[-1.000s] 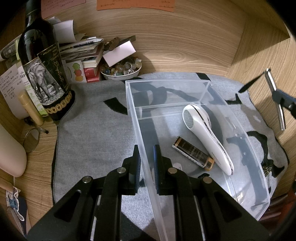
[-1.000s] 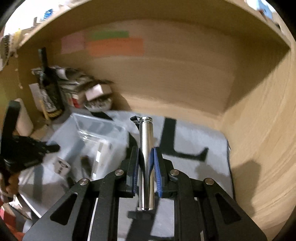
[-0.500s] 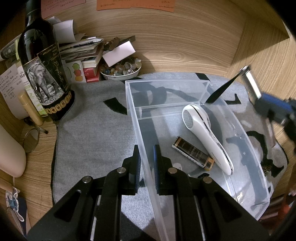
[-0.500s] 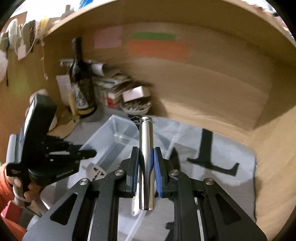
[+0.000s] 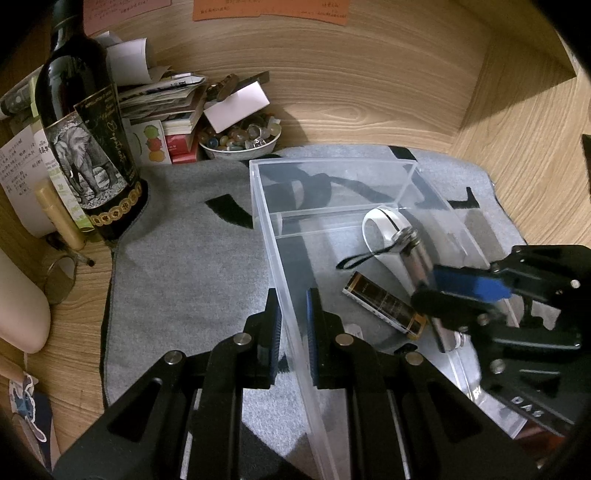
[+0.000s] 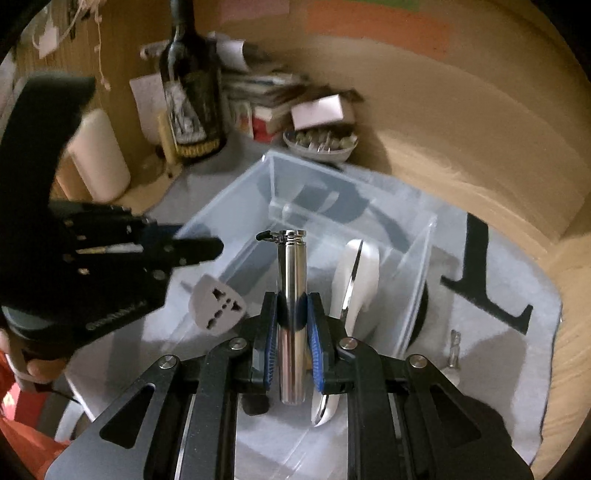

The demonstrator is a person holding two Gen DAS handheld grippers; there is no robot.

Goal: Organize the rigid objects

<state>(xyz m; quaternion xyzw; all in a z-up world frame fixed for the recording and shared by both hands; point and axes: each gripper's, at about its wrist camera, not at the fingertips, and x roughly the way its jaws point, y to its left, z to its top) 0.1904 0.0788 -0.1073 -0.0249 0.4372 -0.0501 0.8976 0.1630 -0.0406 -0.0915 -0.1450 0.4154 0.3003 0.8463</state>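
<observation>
A lived-in home corner: a wood-grain worktop (image 5: 369,92) boxed in by wooden panels. Beside the wine bottle (image 5: 85,147) lies a heap of booklets (image 5: 162,103); just past them, a bowl of polished stones (image 5: 240,138). Sticky notes (image 5: 269,9) hang above.

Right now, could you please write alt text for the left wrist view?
The left claw pinches the wall of a clear plastic box on a grey mat. The right claw lowers a metal tube over a white handheld device and a battery inside.
</observation>
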